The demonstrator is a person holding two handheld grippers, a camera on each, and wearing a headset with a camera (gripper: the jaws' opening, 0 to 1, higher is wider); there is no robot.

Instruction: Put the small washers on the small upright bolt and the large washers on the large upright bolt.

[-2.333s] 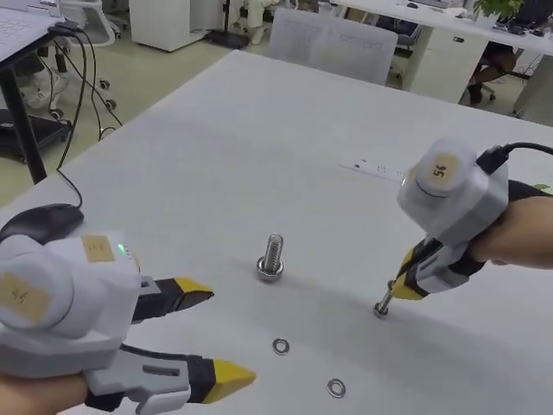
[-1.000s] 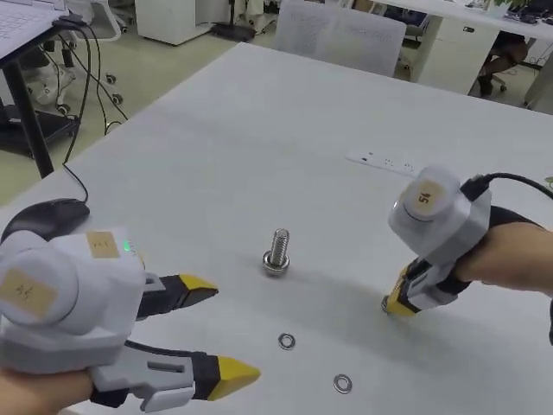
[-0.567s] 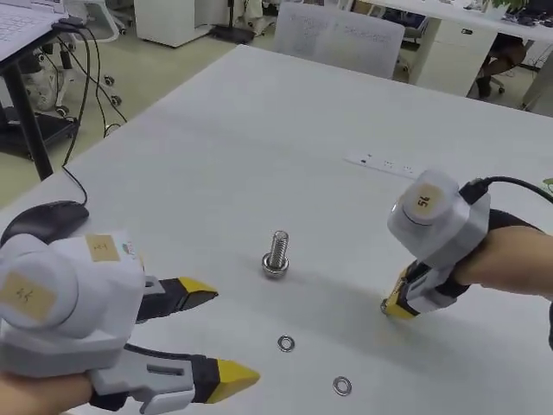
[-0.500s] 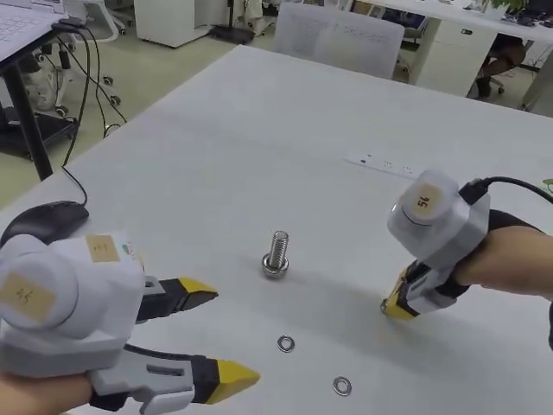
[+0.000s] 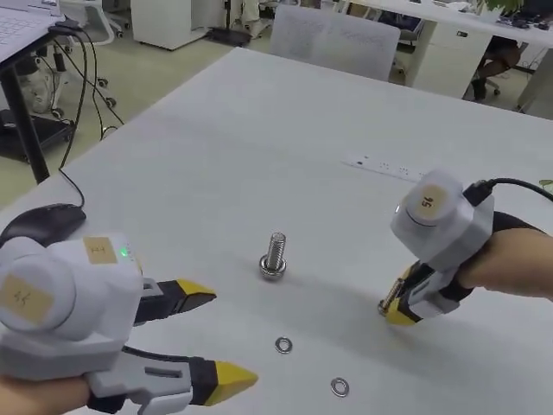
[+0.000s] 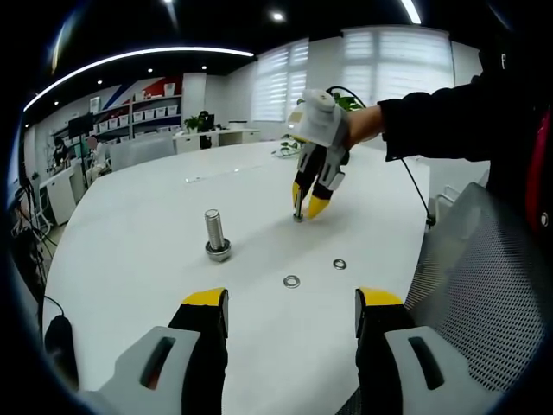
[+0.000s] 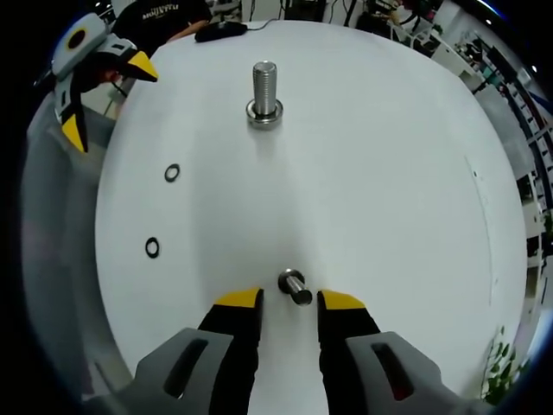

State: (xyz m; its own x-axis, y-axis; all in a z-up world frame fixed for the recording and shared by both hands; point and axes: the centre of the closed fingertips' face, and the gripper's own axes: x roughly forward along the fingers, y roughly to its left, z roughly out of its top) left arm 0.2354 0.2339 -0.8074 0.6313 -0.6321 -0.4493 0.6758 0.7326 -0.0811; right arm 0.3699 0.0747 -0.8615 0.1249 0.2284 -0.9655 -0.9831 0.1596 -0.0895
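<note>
Small upright steel bolt (image 7: 292, 282) is being straddled, not gripped, by the slightly parted right gripper (image 7: 292, 300). Small flat steel washers (image 5: 283, 346) are lying lower centre, nearer the wide-open left gripper (image 5: 226, 336).

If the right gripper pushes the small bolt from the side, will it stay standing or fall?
The small bolt probably tips easily: it is slim and stands on a narrow head. Once down, it would likely roll on the smooth white table, since its shank is round. It looks like metal, so probably stiff and not fragile.
</note>
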